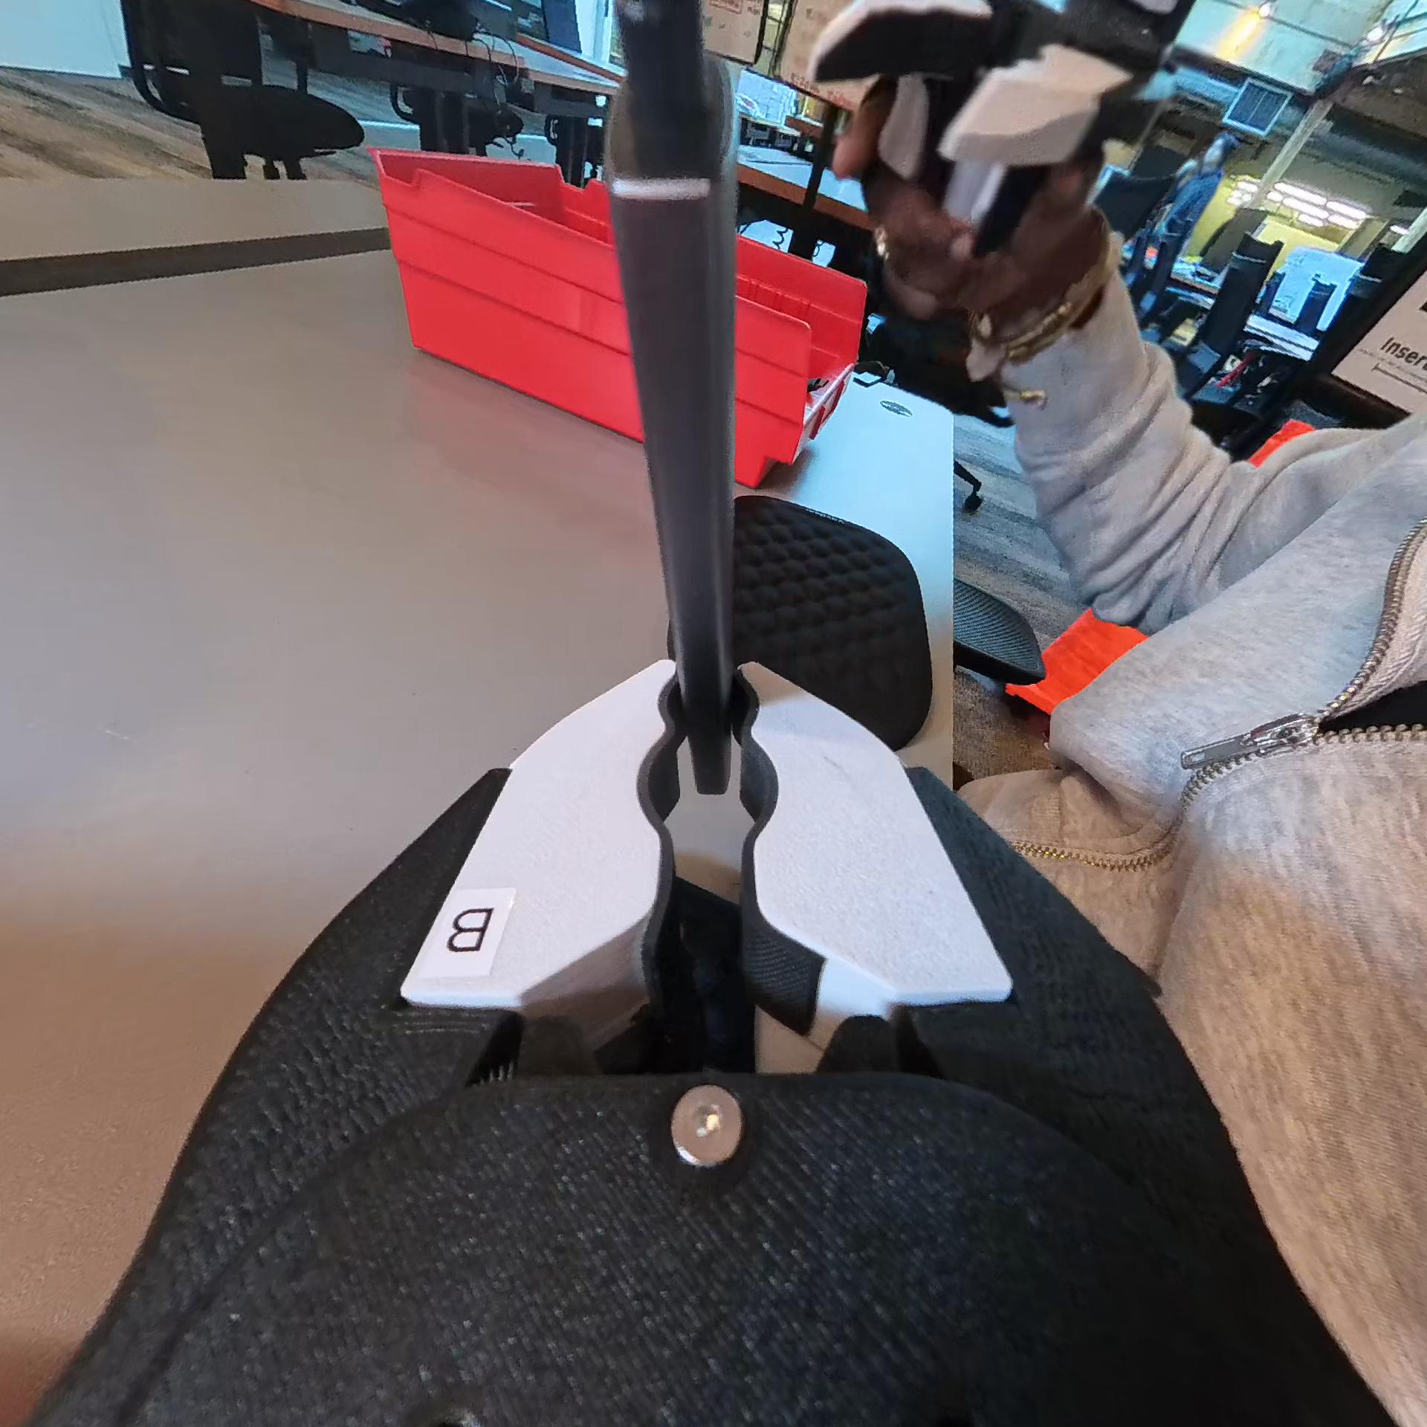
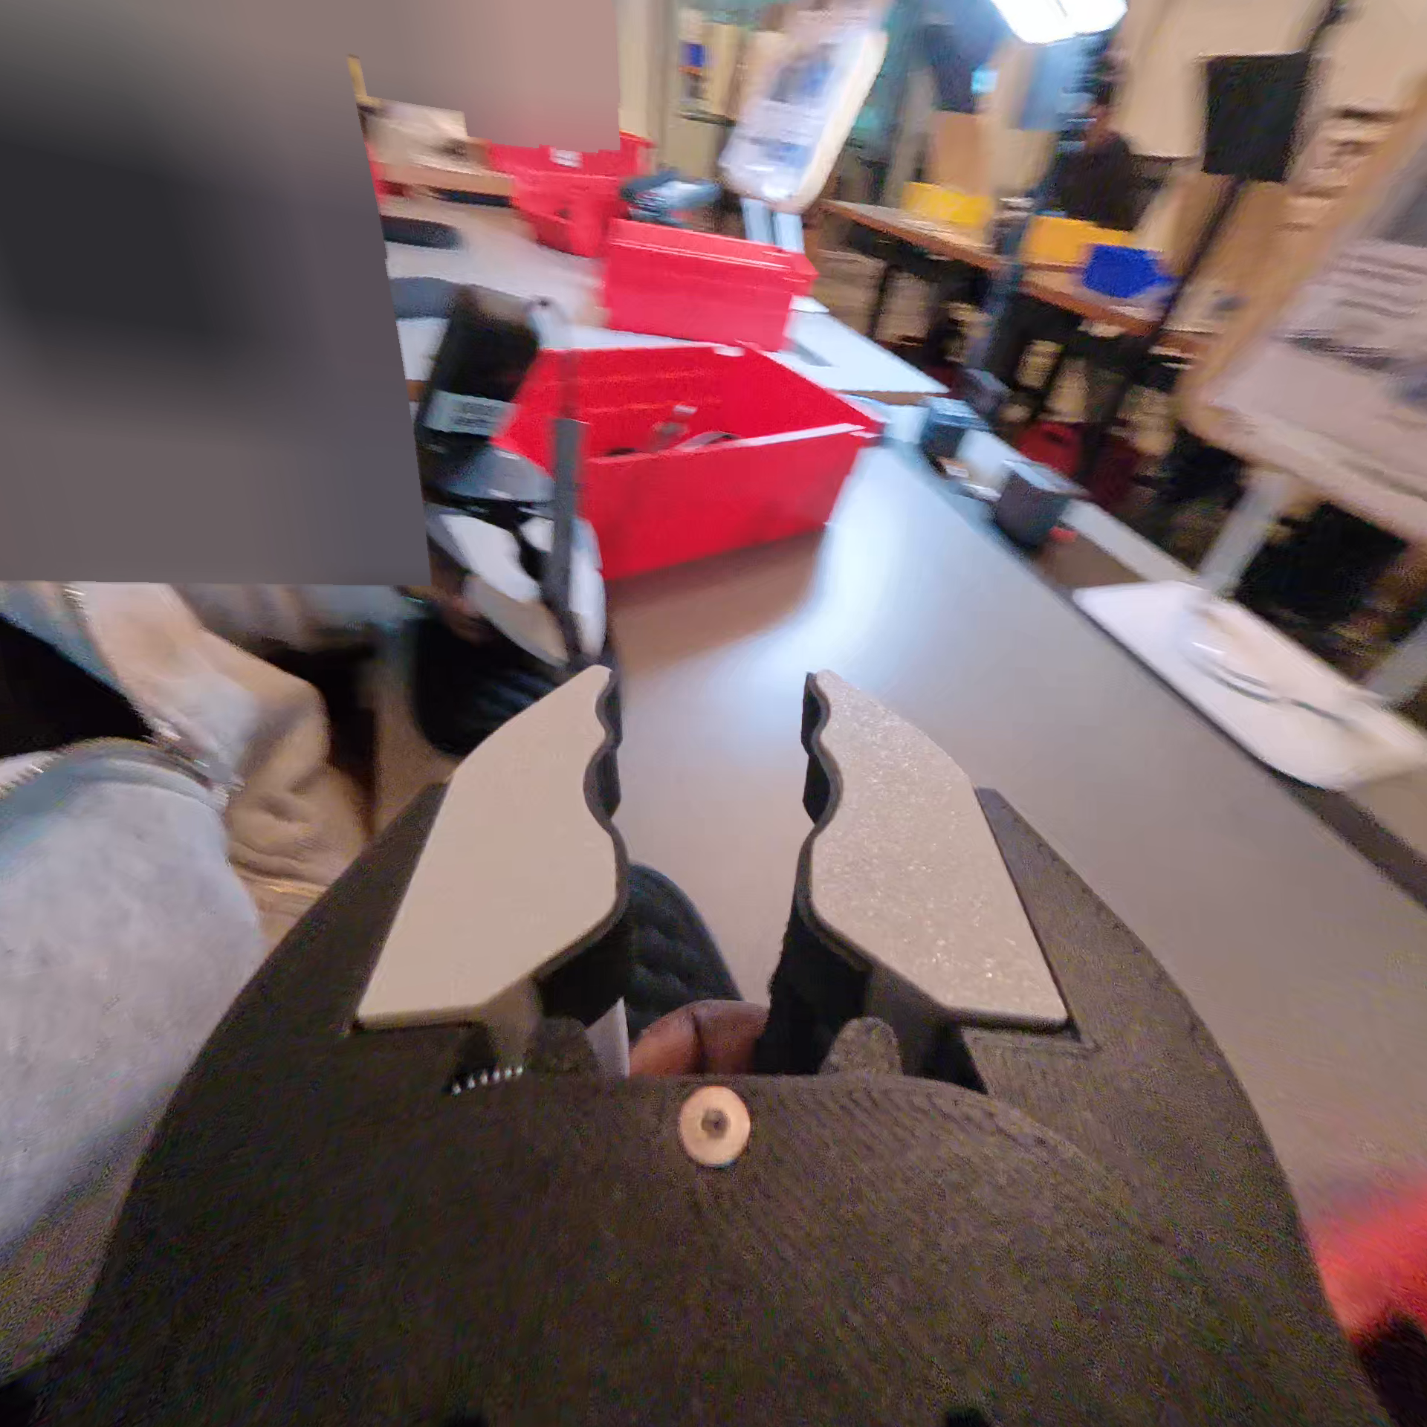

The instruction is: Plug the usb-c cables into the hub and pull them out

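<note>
My left gripper [image 1: 704,679] is shut on the lower end of a slim dark grey hub [image 1: 672,309], which stands up and away from the fingers, edge on to the camera. It is held above the grey table [image 1: 270,540]. My right gripper [image 2: 710,695] is open and empty above the table; in the left wrist view it shows raised at the upper right [image 1: 950,100], in a person's hand. The right wrist view shows the left gripper [image 2: 544,556] with the hub [image 2: 567,494] at centre left. I see no cable plugged into the hub.
A red plastic bin [image 1: 540,309] stands on the table behind the hub; the right wrist view [image 2: 695,494] shows small items inside it. A black chair back [image 1: 834,618] is at the table edge. A grey hoodie sleeve [image 1: 1158,502] fills the right. There is about 15 cm between the tips of the two grippers.
</note>
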Demonstrator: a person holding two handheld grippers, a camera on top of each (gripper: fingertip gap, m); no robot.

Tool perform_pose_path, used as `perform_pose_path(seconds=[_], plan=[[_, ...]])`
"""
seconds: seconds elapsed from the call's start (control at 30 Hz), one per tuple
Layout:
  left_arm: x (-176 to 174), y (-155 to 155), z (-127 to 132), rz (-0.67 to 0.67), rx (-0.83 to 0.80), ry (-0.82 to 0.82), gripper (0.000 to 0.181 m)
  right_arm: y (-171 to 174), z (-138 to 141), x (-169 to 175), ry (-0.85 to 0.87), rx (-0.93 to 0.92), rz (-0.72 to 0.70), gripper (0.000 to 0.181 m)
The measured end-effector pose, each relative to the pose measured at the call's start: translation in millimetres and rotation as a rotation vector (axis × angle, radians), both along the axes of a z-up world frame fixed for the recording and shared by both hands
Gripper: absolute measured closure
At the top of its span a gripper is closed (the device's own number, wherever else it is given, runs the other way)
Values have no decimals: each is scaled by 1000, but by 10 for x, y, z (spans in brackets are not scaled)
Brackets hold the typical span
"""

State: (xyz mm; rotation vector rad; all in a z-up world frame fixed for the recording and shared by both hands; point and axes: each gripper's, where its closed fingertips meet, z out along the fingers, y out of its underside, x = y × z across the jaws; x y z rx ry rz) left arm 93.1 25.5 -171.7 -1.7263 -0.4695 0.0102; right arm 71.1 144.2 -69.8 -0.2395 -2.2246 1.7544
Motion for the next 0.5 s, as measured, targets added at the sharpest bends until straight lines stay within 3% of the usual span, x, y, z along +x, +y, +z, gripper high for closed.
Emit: perform_pose_path(seconds=[0.13, 0.23, 0.4, 0.5], plan=[[19, 8, -3, -12, -6, 7, 171, -949, -307, 227, -55, 47, 214, 137], [22, 0, 15, -14, 9, 9, 171, -1416, -471, 195, -86, 67, 280, 141], [28, -7, 34, -22, 28, 5, 171, -1750, -518, 232, -143, 34, 369, 150], [33, -13, 50, -19, 36, 17, 171, -1803, -478, 233, -117, 2, 372, 167]])
